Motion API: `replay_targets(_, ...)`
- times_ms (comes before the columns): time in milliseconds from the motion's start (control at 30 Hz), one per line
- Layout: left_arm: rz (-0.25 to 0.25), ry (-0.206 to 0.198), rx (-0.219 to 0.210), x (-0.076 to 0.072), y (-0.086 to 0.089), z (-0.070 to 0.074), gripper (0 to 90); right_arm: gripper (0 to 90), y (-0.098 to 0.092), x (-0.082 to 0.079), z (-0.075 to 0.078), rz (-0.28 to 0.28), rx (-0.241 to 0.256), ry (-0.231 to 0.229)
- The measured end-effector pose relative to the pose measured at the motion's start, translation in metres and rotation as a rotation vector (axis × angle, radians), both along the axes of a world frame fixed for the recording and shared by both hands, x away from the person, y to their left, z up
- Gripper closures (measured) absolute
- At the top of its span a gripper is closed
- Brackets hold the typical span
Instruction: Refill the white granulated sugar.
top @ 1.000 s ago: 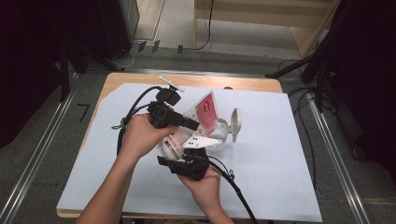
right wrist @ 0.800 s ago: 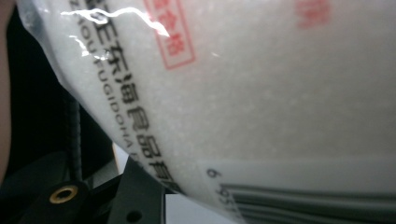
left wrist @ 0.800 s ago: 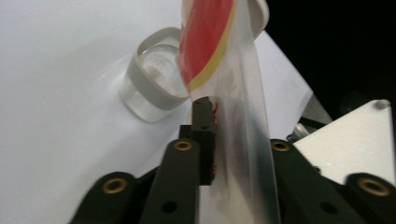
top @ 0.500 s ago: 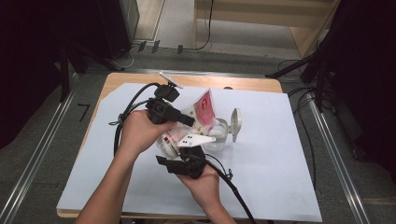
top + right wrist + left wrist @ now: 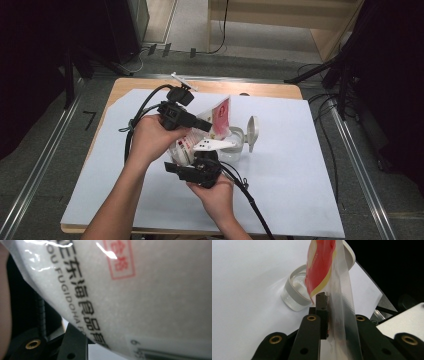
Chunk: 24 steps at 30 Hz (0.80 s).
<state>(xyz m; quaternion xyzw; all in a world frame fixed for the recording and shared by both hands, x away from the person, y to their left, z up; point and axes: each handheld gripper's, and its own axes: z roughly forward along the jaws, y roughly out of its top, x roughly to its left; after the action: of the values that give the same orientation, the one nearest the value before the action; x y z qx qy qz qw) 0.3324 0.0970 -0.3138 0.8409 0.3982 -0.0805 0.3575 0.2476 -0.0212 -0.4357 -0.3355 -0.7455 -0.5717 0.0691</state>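
Two bare forearms are seen in the high view; no sleeves are worn.

The left hand-held gripper [image 5: 210, 127] is made of black plastic. A small black box is fixed on top of it. Thick black cables are looped out behind it. In the left gripper view, two flat black jaws are seen, with round brass rings set into them and small dark holes below the rings.

The right hand-held gripper [image 5: 200, 156] is black too. A white three-cornered plate is carried on top of it. A black cable is trailed from it. A brass ring and a ribbed black tube are seen in the right gripper view.
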Motion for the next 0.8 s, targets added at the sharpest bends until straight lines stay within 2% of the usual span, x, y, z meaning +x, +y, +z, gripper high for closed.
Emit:
replay_targets(33, 0.000, 0.000, 0.000, 0.0000, 0.0000, 0.0000, 83.6, 62.3, 0.0000, 0.0000, 0.0000, 0.000, 0.000, 0.000)
replay_targets(67, 0.005, 0.007, 0.000, 0.0016, -0.0009, 0.0001, 82.8, 62.3, 0.0000, 0.0013, 0.0006, 0.004, 0.027, 0.033)
replay_targets(100, 0.007, 0.009, -0.003, 0.0023, -0.0013, 0.0002, 82.8, 62.3, -0.0001, 0.0017, 0.0007, 0.006, 0.031, 0.040)
replay_targets(233, 0.004, 0.021, -0.007, 0.0056, -0.0029, -0.0002, 84.4, 61.9, 0.0000, 0.0031, 0.0015, -0.008, 0.009, 0.033)
replay_targets(333, 0.006, 0.028, 0.008, 0.0075, -0.0036, -0.0018, 88.7, 60.7, 0.0020, 0.0027, 0.0014, -0.004, -0.045, -0.005)
replay_targets(400, 0.013, 0.034, 0.004, 0.0079, -0.0030, -0.0025, 89.6, 59.3, 0.0044, -0.0008, 0.0018, -0.022, -0.102, -0.059)
replay_targets(467, 0.014, 0.032, 0.002, 0.0081, -0.0028, -0.0024, 89.2, 59.9, 0.0063, -0.0035, 0.0022, -0.034, -0.121, -0.083)
replay_targets(667, 0.002, 0.016, -0.006, 0.0071, -0.0054, -0.0029, 86.2, 62.1, 0.0051, -0.0025, 0.0016, -0.051, -0.116, -0.077)
replay_targets(700, -0.012, 0.013, -0.012, 0.0072, -0.0056, -0.0021, 85.1, 62.3, 0.0036, -0.0019, 0.0015, -0.054, -0.087, -0.060)
replay_targets(800, -0.012, 0.000, -0.027, 0.0063, -0.0066, -0.0009, 82.6, 62.3, 0.0012, -0.0004, 0.0025, -0.056, -0.057, -0.048)
